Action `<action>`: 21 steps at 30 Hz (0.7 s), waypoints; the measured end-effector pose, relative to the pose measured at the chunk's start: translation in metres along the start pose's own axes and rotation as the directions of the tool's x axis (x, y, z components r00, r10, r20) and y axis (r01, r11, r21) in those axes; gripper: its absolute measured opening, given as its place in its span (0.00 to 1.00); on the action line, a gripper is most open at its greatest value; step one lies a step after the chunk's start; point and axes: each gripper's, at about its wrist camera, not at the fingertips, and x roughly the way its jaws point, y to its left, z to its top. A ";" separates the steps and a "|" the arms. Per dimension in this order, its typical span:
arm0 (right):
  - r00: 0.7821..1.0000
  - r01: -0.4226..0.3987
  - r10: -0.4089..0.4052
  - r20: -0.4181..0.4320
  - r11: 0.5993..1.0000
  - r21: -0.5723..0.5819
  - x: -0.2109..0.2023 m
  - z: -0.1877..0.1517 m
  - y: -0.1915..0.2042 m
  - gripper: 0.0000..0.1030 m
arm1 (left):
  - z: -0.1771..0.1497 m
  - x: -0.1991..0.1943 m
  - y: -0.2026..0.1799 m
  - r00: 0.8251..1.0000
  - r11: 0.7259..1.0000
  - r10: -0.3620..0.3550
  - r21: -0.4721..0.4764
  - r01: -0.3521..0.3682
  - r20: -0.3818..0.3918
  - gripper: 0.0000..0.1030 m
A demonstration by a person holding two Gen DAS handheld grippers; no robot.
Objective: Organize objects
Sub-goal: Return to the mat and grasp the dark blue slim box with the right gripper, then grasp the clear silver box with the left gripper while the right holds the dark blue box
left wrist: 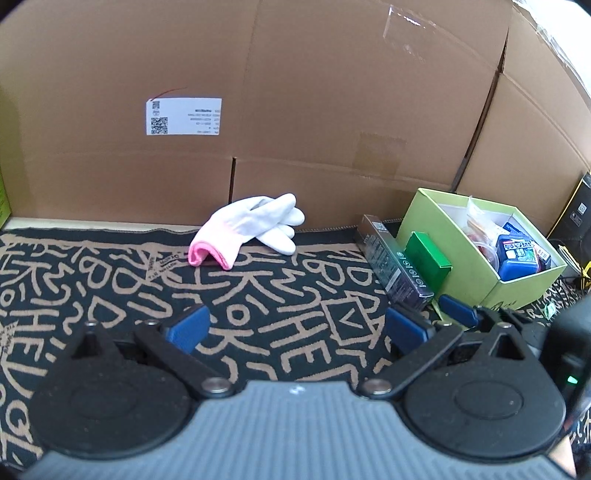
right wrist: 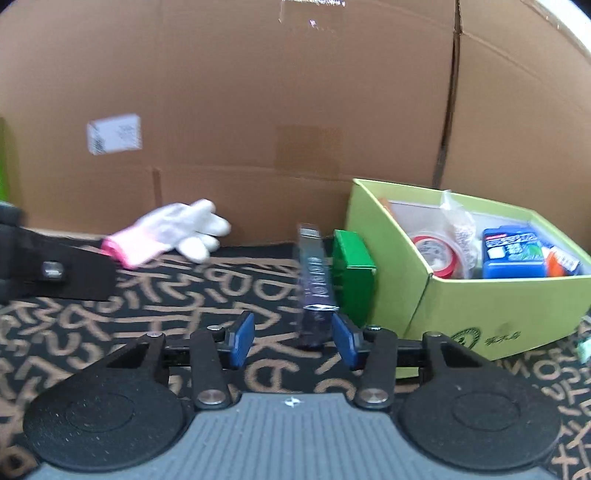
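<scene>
Right hand-held gripper [right wrist: 293, 341] is standing partly apart, its blue pads flanking the near end of a dark slim box [right wrist: 314, 282] without pressing it. Left hand-held gripper [left wrist: 295, 328] is gaping wide over the patterned counter [left wrist: 110, 288]. Beside the dark box are lying a green box [right wrist: 352, 271] and a lime bin [right wrist: 491, 302].

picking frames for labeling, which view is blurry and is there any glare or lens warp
Right wrist view: motion-smeared, the white glove and shipping label unreadable. Left wrist view: sharp, the label's codes crisp. Both: fisheye bowing of the cardboard wall, dark corner vignetting, and a faint glare patch on clear tape up top.
</scene>
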 end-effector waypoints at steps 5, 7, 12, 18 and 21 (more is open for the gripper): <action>0.994 0.101 -0.102 -0.025 0.995 -0.025 0.016 0.006 0.005 0.35 | 0.002 0.007 0.003 1.000 1.000 0.000 0.008 0.000 -0.012 1.00; 0.996 0.087 -0.087 -0.036 0.996 -0.024 0.020 0.008 0.003 0.27 | 0.002 0.008 0.005 1.000 1.000 -0.001 0.010 0.001 -0.014 1.00; 0.999 0.023 -0.020 0.030 0.997 -0.076 0.004 0.002 0.003 0.25 | 0.001 0.011 0.010 1.000 1.000 0.000 0.003 0.000 -0.027 1.00; 0.990 -0.067 0.112 0.089 0.911 -0.407 -0.039 -0.028 0.032 0.24 | -0.004 0.010 0.006 0.999 1.000 -0.002 0.018 0.003 -0.048 1.00; 0.982 -0.087 0.161 0.095 0.845 -0.528 -0.066 -0.049 0.042 0.24 | -0.009 0.007 0.004 0.998 0.999 -0.002 0.038 0.004 -0.061 1.00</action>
